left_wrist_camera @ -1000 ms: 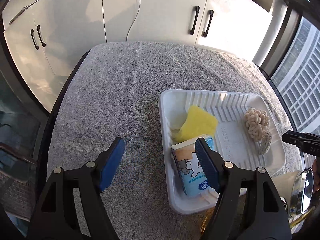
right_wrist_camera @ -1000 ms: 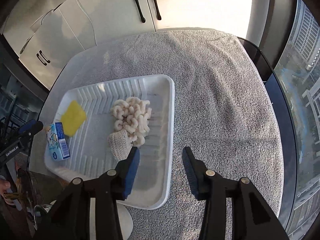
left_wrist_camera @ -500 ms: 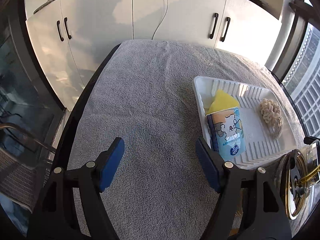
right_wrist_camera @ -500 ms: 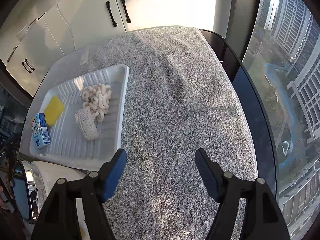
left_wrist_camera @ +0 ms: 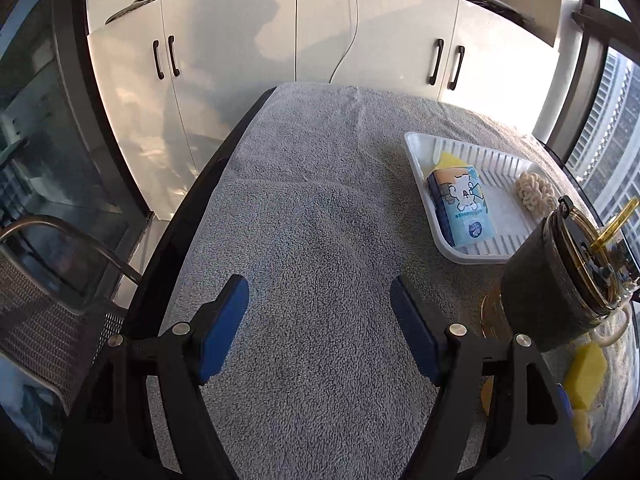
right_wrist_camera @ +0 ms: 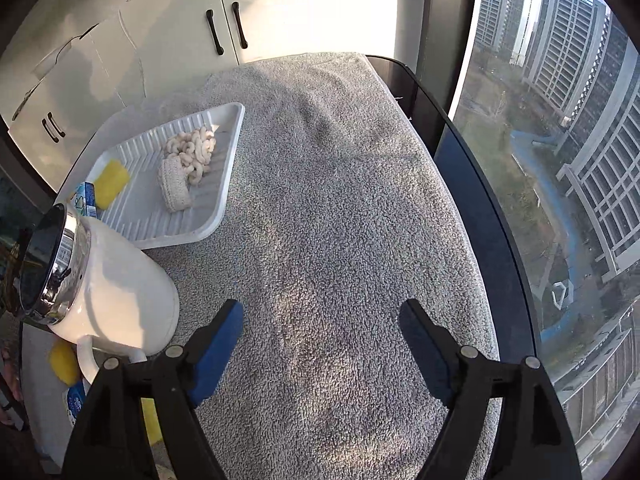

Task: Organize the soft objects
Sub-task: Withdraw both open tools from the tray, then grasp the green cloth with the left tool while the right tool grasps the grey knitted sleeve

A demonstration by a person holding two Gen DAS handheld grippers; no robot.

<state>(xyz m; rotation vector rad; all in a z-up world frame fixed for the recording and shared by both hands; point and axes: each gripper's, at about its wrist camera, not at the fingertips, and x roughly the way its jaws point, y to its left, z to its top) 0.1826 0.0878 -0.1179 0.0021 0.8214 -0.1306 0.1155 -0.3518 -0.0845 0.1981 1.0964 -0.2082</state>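
In the left wrist view, the left gripper [left_wrist_camera: 320,312] hovers over bare grey towel [left_wrist_camera: 312,216] with its blue-padded jaws spread wide and nothing between them. The white ribbed tray [left_wrist_camera: 420,164] sits on the towel toward the desk's far right edge. Inside it, a blue tissue pack [left_wrist_camera: 460,208] with a cartoon animal lies along the tray's left wall, a yellow sponge [left_wrist_camera: 450,160] shows just behind it at the far left corner, and a cream knitted bundle [left_wrist_camera: 534,196] lies by the right wall. A dark jar [left_wrist_camera: 560,276] with a yellow straw stands just beside the tray's near right corner. In the right wrist view, the right gripper [right_wrist_camera: 322,338] also has its jaws wide apart and empty, over the towel [right_wrist_camera: 340,200] near the desk's right edge. The tray [right_wrist_camera: 228,184] lies well apart to the far left, holding the knitted bundle [right_wrist_camera: 188,160], the sponge [right_wrist_camera: 112,178] and the tissue pack [right_wrist_camera: 85,200]. A white mug [right_wrist_camera: 120,296] stands just beside the tray's near edge.
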